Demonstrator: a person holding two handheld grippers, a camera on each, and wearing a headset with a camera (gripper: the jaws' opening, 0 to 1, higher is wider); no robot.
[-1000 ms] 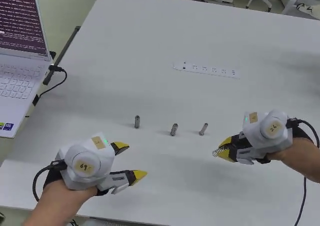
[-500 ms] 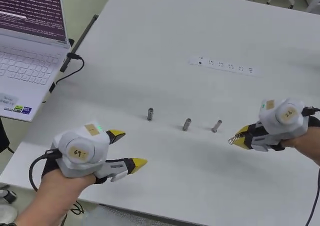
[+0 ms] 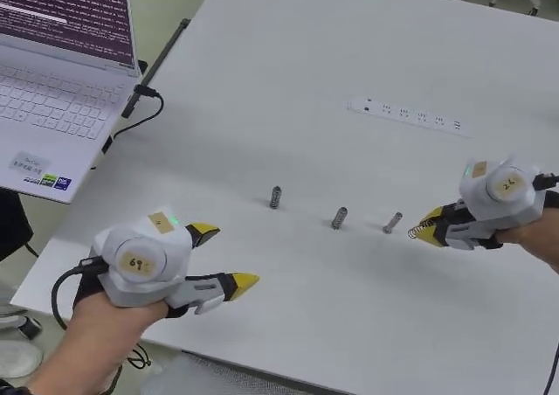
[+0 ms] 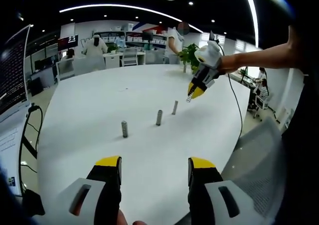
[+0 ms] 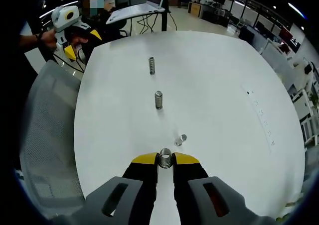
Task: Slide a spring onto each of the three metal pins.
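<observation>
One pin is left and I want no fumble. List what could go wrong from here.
1. The spring sticks out sideways from the right gripper, while the bare pin stands roughly upright. Unless the spring is turned to line up over the pin, it may catch on the tip or slip from the jaws.
2. Nothing steadies the bare pin: the left gripper hangs open, well away from it. A nudge from the spring could tip it.
</observation>
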